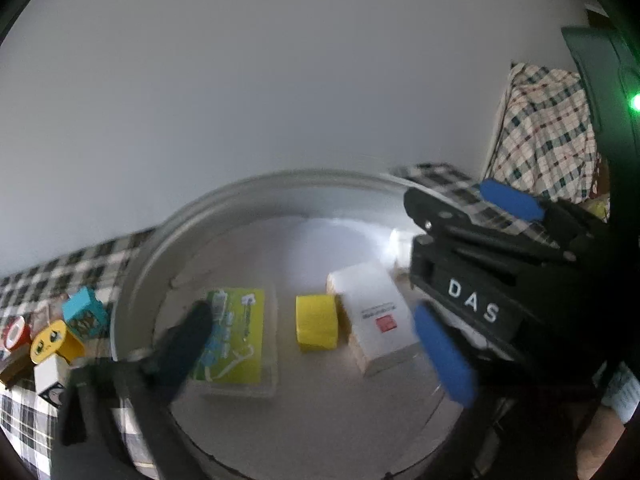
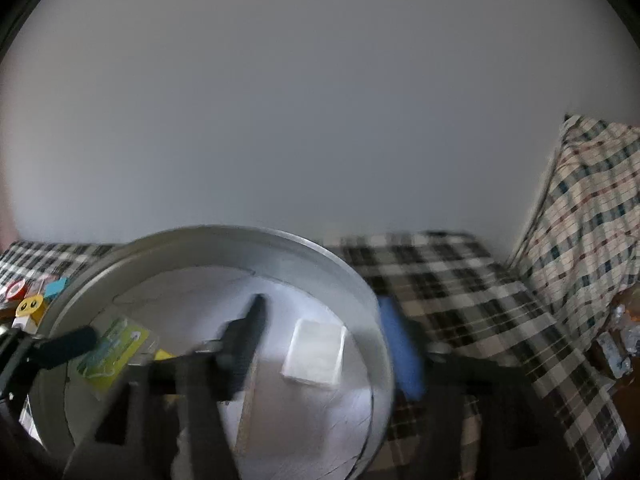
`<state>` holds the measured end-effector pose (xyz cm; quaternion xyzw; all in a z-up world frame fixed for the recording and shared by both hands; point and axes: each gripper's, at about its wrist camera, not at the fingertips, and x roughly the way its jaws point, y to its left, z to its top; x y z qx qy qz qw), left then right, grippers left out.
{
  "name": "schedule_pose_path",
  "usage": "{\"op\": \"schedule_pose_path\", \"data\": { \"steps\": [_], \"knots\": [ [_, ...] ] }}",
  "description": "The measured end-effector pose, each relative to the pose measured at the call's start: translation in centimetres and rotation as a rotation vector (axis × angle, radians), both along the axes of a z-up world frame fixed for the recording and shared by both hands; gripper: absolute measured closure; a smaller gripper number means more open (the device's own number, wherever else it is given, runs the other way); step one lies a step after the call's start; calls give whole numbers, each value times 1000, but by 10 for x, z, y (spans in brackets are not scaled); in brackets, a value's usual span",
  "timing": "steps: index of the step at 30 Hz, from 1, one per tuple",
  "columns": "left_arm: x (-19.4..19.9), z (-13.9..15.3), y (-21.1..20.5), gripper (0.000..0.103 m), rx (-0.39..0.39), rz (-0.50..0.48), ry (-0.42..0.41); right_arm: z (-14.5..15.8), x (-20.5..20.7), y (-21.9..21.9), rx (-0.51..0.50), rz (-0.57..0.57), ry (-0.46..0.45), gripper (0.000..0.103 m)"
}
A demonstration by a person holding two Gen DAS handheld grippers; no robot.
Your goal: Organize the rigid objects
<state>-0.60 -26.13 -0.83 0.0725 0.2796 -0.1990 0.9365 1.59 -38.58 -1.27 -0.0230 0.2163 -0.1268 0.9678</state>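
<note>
Both grippers, left gripper and right gripper, agape, empty; right straddles tray rim.

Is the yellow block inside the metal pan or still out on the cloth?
Inside. The yellow block sits on the floor of the round metal pan, beside a white box.

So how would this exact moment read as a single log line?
left gripper open over round metal tray | right gripper open astride rim | yellow block inside tray
</note>
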Motion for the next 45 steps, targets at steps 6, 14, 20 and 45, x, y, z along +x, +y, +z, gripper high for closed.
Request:
{"op": "schedule_pose_path", "data": {
  "steps": [6, 14, 20, 45],
  "knots": [
    [-12, 8, 6, 1, -1, 11, -80, 19, -29, -10, 7, -96, -202, 10],
    [-21, 17, 27, 1, -1, 73, -167, 19, -37, -31, 66, -181, -257, 10],
    [-21, 18, 64, 1, 1, 175, -212, 21, -58, -32, 16, -272, -375, 10],
    [-30, 13, 118, 1, -45, 228, -210, 22, -117, 8, -54, -431, -480, 10]
  ]
}}
